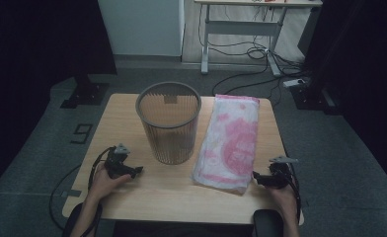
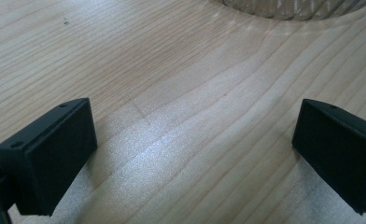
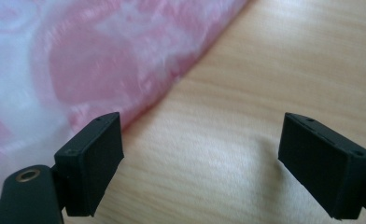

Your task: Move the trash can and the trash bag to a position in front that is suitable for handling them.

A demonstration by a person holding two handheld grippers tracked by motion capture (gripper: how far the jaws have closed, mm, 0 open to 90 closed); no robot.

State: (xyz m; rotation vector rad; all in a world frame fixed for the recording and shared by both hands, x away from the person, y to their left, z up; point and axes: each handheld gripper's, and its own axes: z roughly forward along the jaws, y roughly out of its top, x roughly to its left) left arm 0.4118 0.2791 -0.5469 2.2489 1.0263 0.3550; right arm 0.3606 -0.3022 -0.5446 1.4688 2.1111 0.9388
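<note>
The wooden tabletop (image 1: 147, 192) carries two things side by side: a grey mesh wastebasket (image 1: 169, 122) standing upright near the middle, and just to its right a flat pink-and-white plastic bag (image 1: 229, 140), folded into a long strip. The bag's long axis runs away from the person, from the near edge of the tabletop toward the far edge, tilted slightly so the near end sits closest to the basket's foot.

The right gripper (image 1: 260, 179) rests low at the bag's near right corner, almost touching it; in the right gripper view the bag's edge (image 3: 92, 60) lies ahead and to the left of the left finger (image 3: 95, 161), with bare wood between the two fingers. Those fingers are spread wide and hold nothing.

The left gripper (image 1: 132, 171) sits on the other side of the basket, well apart from the bag, its fingers (image 2: 55, 151) also spread wide over bare wood, the basket's base (image 2: 288, 8) just ahead. So the right hand is clearly the nearer one; a grasp of the bag likely calls for a short shift left onto that corner.
</note>
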